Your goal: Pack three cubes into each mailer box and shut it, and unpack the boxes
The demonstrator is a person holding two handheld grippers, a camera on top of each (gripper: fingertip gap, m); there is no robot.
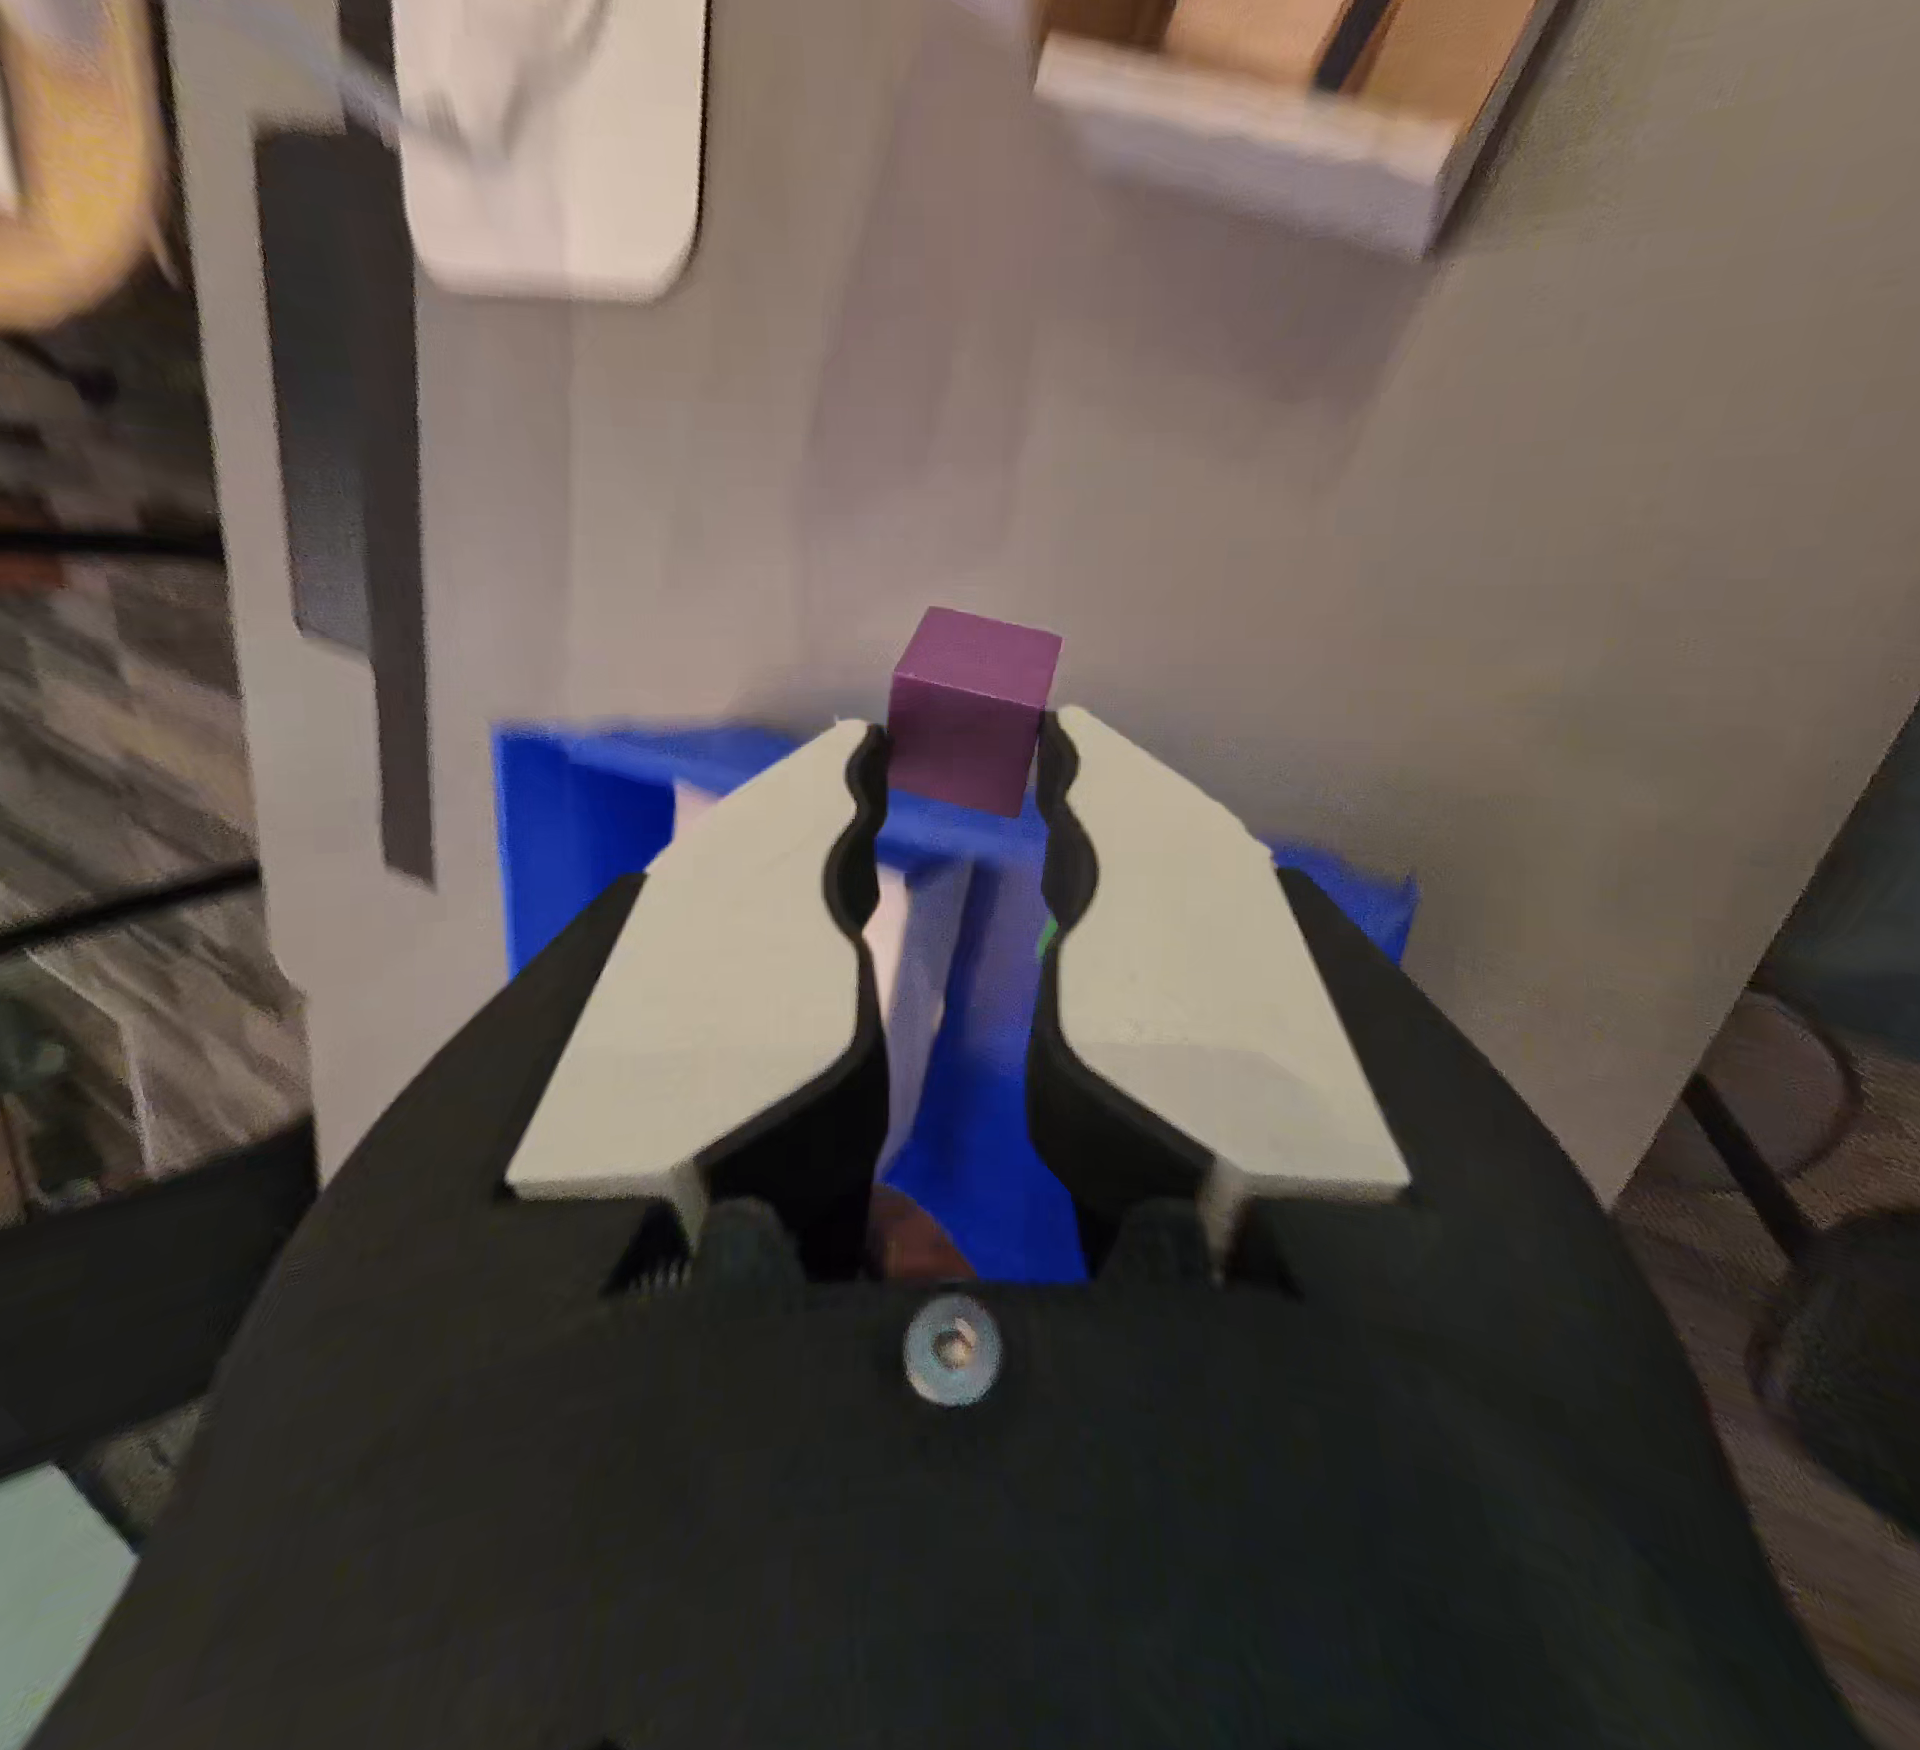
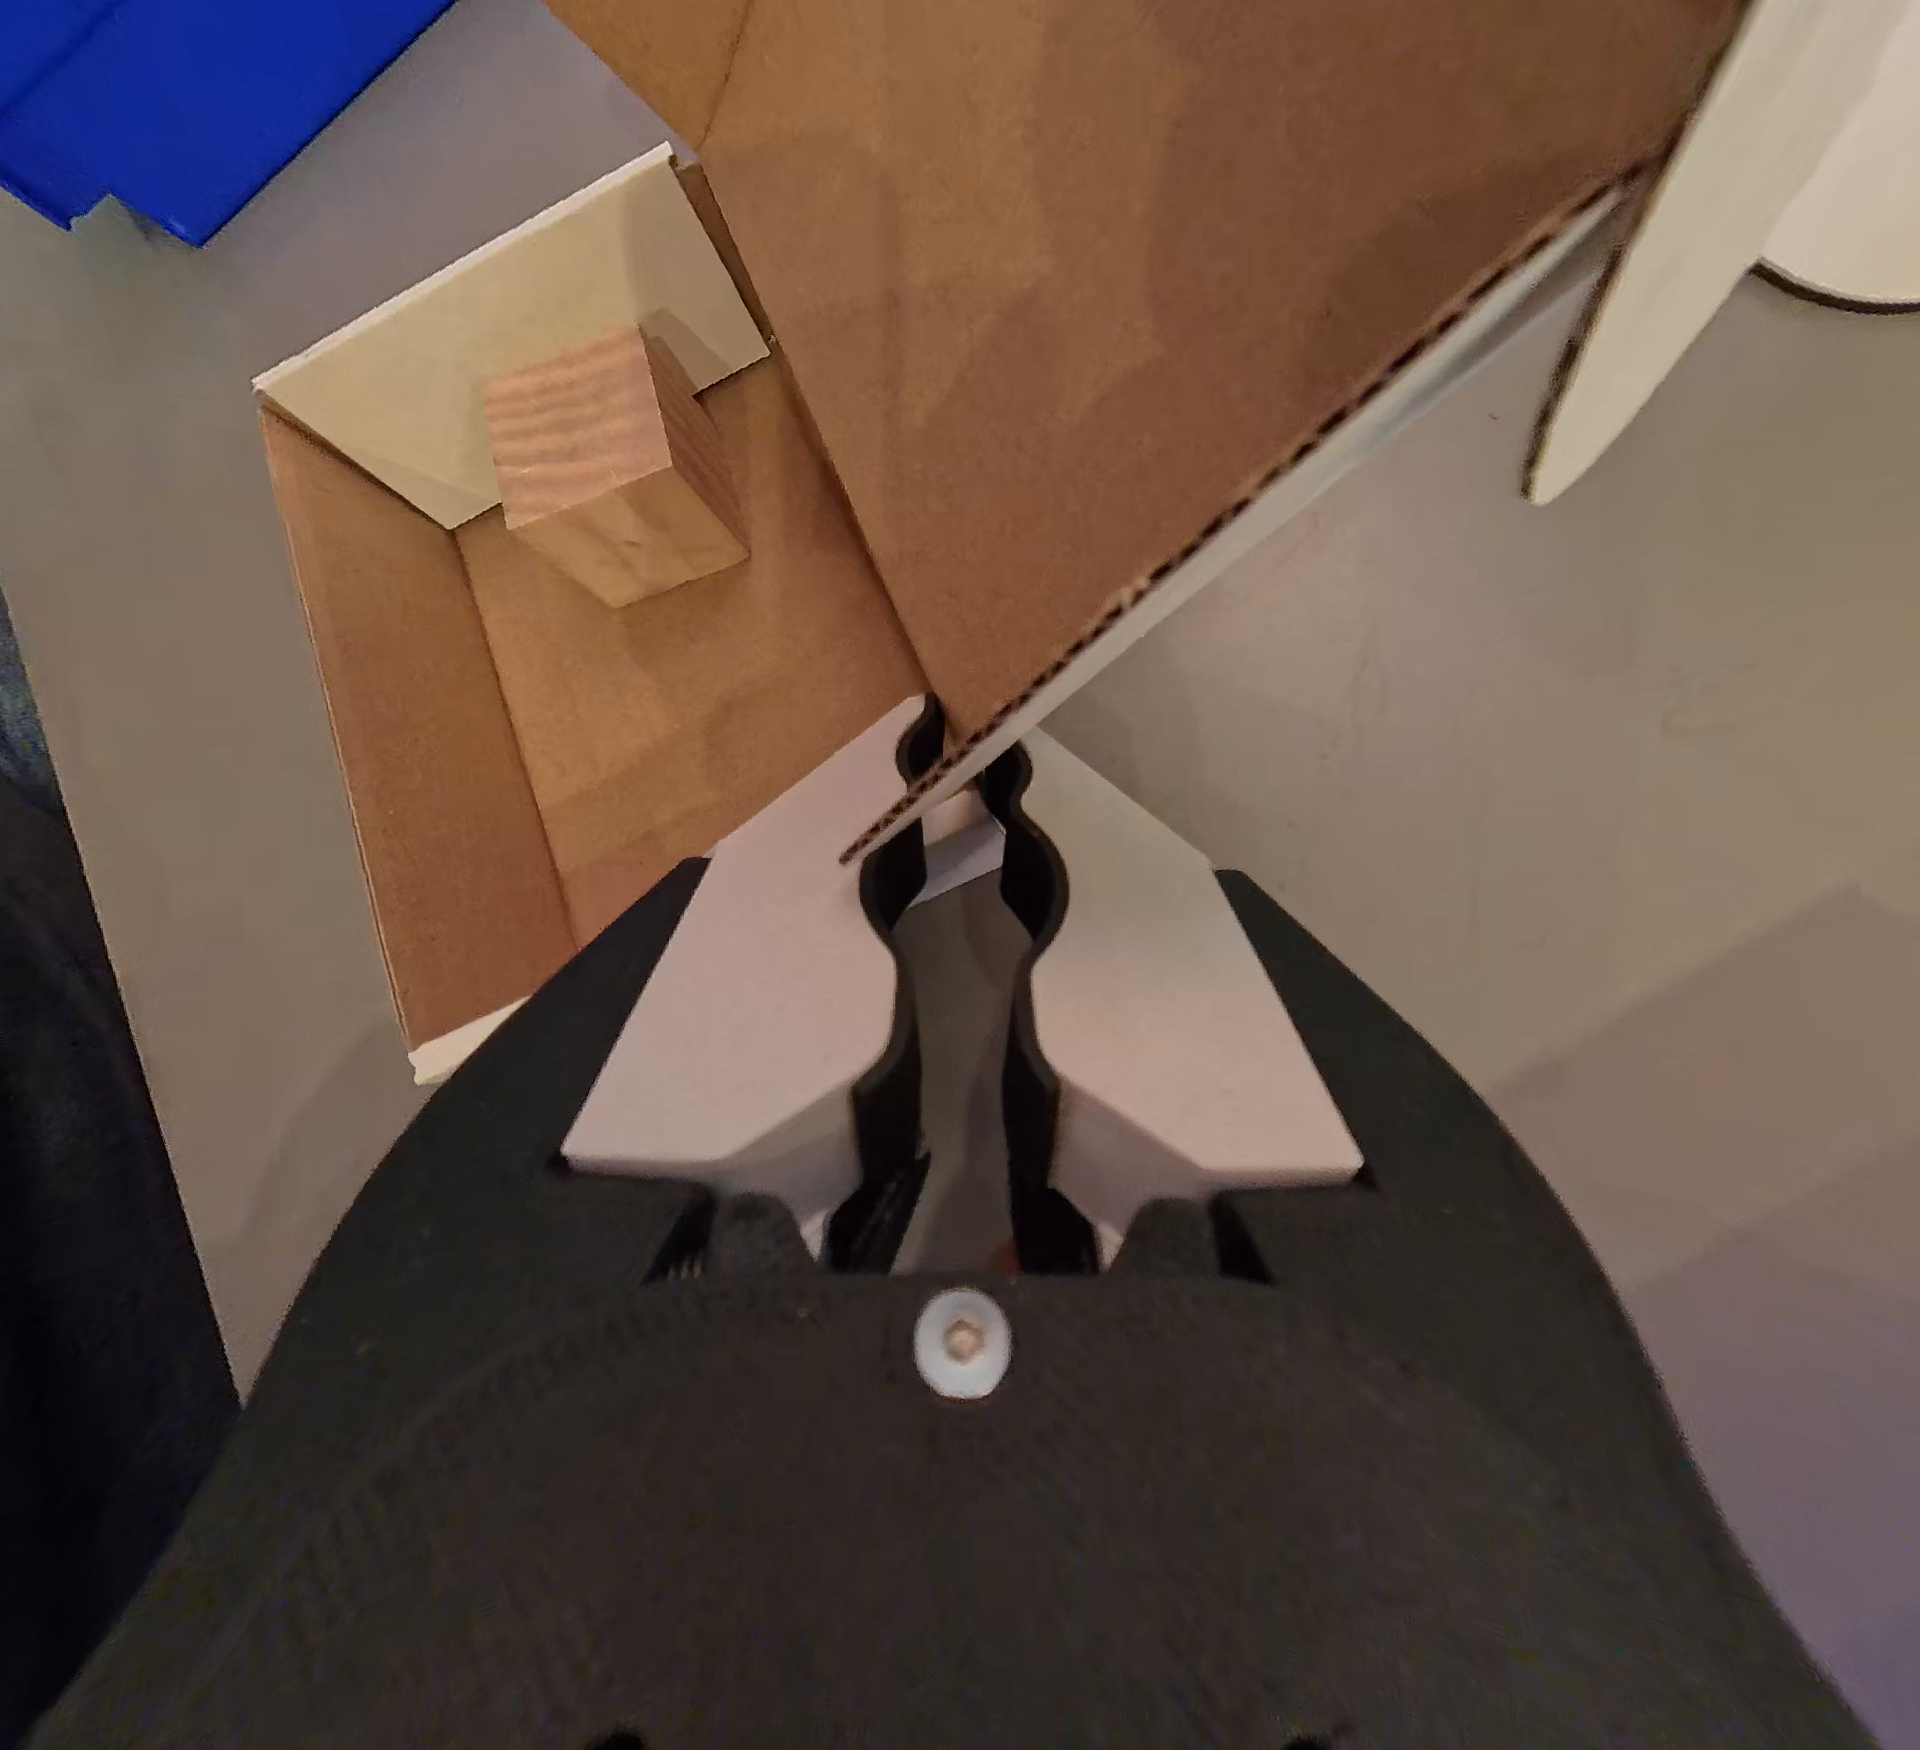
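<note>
Mailer box (image 2: 436,713) open, wooden cube (image 2: 613,474) inside, right tool (image 2: 961,765) pinching its lid (image 2: 1091,246), left tool (image 1: 961,744) gripping purple cube (image 1: 971,713)

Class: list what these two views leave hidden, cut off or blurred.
- Box floor, right wrist view: the raised lid and the right gripper cover part; only one wooden cube shows.
- Blue bin contents, left wrist view: the left gripper, holding the purple cube, hides them.
- Far table end, left wrist view: blurred.

Likely an office: grey table (image 1: 1039,453), patterned carpet (image 1: 114,765).
</note>
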